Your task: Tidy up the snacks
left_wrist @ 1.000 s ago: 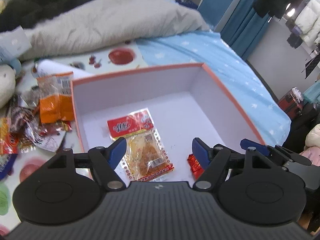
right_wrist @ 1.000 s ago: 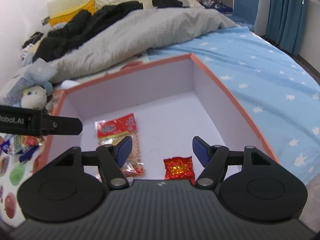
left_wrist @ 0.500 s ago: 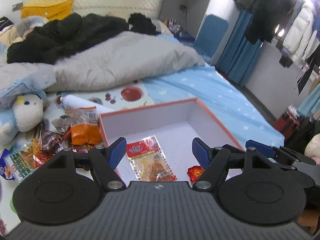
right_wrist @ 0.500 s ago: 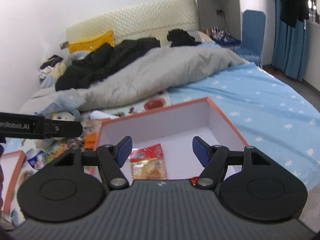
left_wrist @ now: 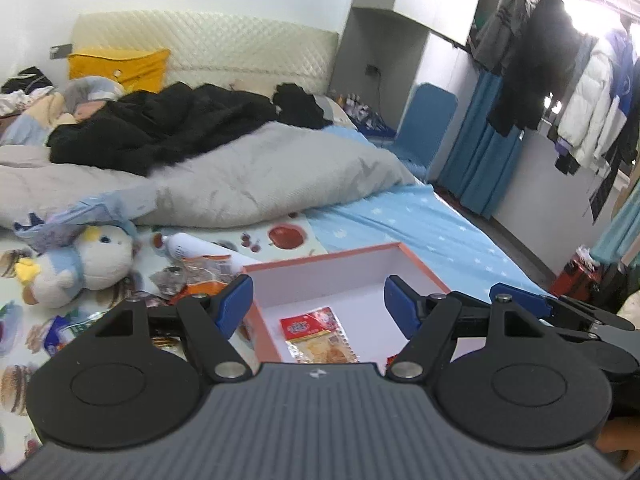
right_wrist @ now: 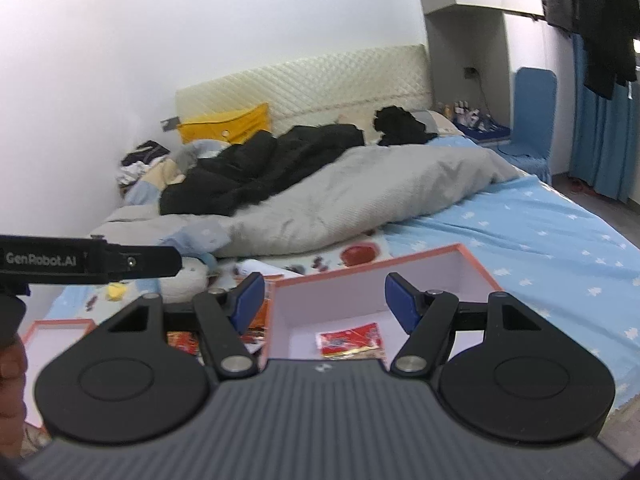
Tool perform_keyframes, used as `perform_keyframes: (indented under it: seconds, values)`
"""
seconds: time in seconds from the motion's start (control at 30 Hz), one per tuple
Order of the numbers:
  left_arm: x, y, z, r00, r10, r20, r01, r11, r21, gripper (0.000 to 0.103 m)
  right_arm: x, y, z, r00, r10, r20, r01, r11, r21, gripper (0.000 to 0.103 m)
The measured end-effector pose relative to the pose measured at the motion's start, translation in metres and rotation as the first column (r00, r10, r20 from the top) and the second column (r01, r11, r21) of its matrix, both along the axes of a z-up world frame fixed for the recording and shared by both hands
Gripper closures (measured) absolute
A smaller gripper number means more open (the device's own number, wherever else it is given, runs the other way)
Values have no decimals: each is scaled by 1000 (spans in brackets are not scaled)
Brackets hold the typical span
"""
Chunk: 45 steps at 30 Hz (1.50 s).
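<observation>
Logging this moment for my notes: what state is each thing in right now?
left claw: open, empty
right claw: open, empty
orange-rimmed box: open, no lid on it
red-topped snack packet: lying flat inside the box
loose snacks: heaped outside the box
plush penguin: lying on the bed

The left gripper (left_wrist: 319, 300) has matt black plastic arms, bright metal pivot pins and smooth blue finger pads (left_wrist: 236, 304); its grey body is ribbed. The orange-rimmed box (left_wrist: 316, 258) looks like matt cardboard, white inside. The red-topped snack packet (left_wrist: 318, 334) in it is glossy clear film. The grey duvet (left_wrist: 276, 176) is soft matt cloth, the headboard (left_wrist: 208, 52) quilted, perhaps faux leather. The penguin toy (left_wrist: 78, 264) is plush.
</observation>
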<state>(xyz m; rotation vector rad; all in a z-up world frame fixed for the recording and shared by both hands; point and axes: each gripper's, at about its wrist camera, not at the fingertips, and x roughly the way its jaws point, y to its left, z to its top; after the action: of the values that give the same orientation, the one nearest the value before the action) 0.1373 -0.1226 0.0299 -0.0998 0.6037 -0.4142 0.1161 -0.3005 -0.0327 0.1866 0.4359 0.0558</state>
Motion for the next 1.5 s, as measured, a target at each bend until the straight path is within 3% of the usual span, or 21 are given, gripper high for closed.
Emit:
perform_keyframes:
  seconds: [0.37,0.73,1.27,1.5]
  values:
    - [-42,55,6,995,92,48,-92,996,2,21,-11,46,4,994,103,26,-102,995,-13,34]
    - [-74,90,-14,984,171,48,-173,984,42,19,-26,78,-12,988,157,18,-156,988,-6,34]
    - [-112,131,-82,961,267,-70,-263,963,64,19,-66,113,-58,969,238,-64,-239,971,-12,34]
    - [-108,148,-104,941,317,-121,-313,948,50,19,-62,127,-64,964,248,-98,-255,964,-71,34]
